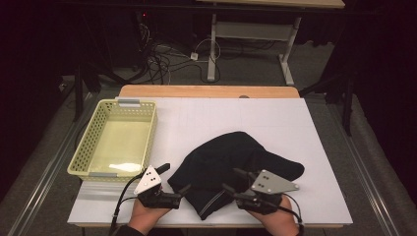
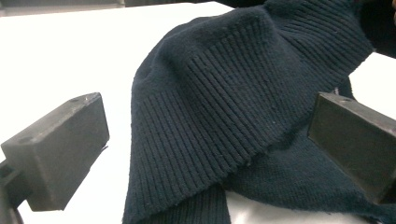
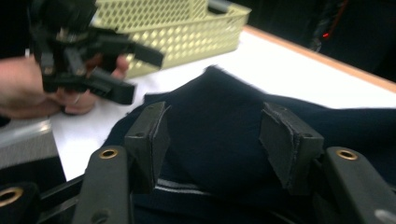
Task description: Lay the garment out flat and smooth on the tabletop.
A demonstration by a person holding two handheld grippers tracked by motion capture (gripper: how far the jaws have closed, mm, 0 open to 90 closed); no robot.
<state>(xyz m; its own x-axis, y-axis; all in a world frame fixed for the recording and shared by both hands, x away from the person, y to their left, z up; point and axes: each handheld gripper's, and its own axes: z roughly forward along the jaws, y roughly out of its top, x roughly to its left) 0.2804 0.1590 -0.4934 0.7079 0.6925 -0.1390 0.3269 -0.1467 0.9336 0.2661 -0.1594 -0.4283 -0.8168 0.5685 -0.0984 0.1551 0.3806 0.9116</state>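
A dark navy knit garment (image 1: 236, 162) lies crumpled on the white table top (image 1: 246, 118), near the front. My left gripper (image 1: 174, 178) stands open at the cloth's left edge; in the left gripper view its jaws are wide apart around the ribbed hem (image 2: 224, 107) without touching it. My right gripper (image 1: 231, 179) is open over the garment's front right part. In the right gripper view its pads (image 3: 149, 135) stand apart, with dark cloth (image 3: 327, 116) beneath them and nothing pinched. The left gripper (image 3: 135, 70) and its hand show beyond.
A yellow-green perforated basket (image 1: 151, 132) with nothing in it sits at the table's left side, seen also in the right gripper view (image 3: 187, 28). A wooden strip (image 1: 206, 91) runs along the table's far edge. Cables and a desk frame lie on the floor behind.
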